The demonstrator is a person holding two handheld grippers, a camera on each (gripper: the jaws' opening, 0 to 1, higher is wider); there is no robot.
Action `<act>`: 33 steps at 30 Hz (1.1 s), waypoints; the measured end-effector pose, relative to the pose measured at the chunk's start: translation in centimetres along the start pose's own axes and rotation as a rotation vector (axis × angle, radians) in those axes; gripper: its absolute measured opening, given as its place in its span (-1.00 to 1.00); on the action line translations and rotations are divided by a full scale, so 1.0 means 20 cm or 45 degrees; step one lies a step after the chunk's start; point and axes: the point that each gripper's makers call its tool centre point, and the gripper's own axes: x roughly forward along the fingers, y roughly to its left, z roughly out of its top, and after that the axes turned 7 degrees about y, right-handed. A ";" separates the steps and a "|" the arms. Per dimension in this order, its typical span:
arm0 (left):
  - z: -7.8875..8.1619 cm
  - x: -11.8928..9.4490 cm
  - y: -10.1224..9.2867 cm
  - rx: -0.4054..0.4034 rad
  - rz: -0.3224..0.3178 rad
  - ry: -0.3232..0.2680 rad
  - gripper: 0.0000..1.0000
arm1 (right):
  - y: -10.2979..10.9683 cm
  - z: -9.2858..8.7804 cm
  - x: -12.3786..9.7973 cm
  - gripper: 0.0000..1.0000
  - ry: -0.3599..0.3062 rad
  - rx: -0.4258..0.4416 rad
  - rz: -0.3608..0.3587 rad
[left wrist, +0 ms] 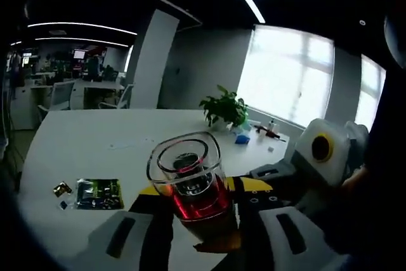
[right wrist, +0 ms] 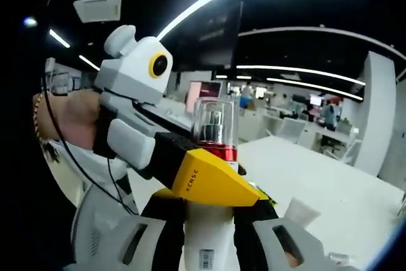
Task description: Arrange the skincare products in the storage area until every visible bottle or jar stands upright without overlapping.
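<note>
The pump bottle (left wrist: 190, 188), clear-capped with a red collar and white body, is carried aloft above the bench (left wrist: 95, 138), presumably for setting upright. In the right gripper view the right claw (right wrist: 209, 233) is clenched on its white body. The left claw (right wrist: 209, 185), entering there, is clamped at the red collar. Farther off, a green packet (left wrist: 98, 193) lies flat; a potted plant (left wrist: 225, 109) stands beyond.

White gripper (right wrist: 209, 176) bodies, yellow-black jaws, "XENSE" marking.
</note>
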 end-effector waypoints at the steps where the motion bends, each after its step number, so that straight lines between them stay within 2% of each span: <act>1: 0.00 0.00 0.00 0.011 0.000 0.002 -0.36 | 0.00 0.00 0.00 -0.59 0.002 0.000 -0.001; 4: 0.00 0.01 -0.01 0.032 0.013 -0.002 -0.39 | 0.00 0.00 0.00 -0.59 -0.004 0.015 -0.006; 8: 0.01 0.01 0.01 -0.022 -0.002 -0.023 -0.42 | -0.01 0.00 0.00 -0.59 -0.006 0.031 -0.022; 11: 0.02 0.01 0.00 -0.049 -0.043 -0.029 -0.44 | -0.02 0.01 -0.01 -0.58 -0.005 0.044 -0.028; 17: 0.01 -0.01 -0.02 -0.028 -0.130 0.025 -0.46 | 0.00 0.02 -0.01 -0.57 -0.002 0.078 0.031; 19: 0.00 -0.02 -0.02 0.003 -0.151 0.047 -0.47 | 0.02 0.02 -0.01 -0.57 -0.001 0.082 0.085; 23: 0.01 -0.05 -0.03 0.044 -0.214 0.063 -0.47 | 0.05 0.07 -0.03 -0.56 -0.043 0.272 0.252; 24: 0.02 -0.06 -0.02 0.025 -0.215 0.057 -0.47 | 0.06 0.08 -0.03 -0.54 -0.056 0.255 0.284; 26: 0.05 -0.08 -0.06 0.009 -0.301 0.031 -0.47 | 0.05 0.12 -0.05 -0.51 -0.083 0.207 0.308; 29: 0.08 -0.11 -0.06 0.000 -0.360 0.017 -0.48 | 0.09 0.18 -0.08 -0.39 -0.138 0.249 0.453; 32: 0.14 -0.15 -0.11 -0.036 -0.464 -0.020 -0.48 | 0.09 0.20 -0.11 -0.37 -0.155 0.208 0.542; 33: 0.16 -0.16 -0.12 -0.041 -0.496 -0.031 -0.48 | 0.11 0.21 -0.13 -0.36 -0.166 0.216 0.620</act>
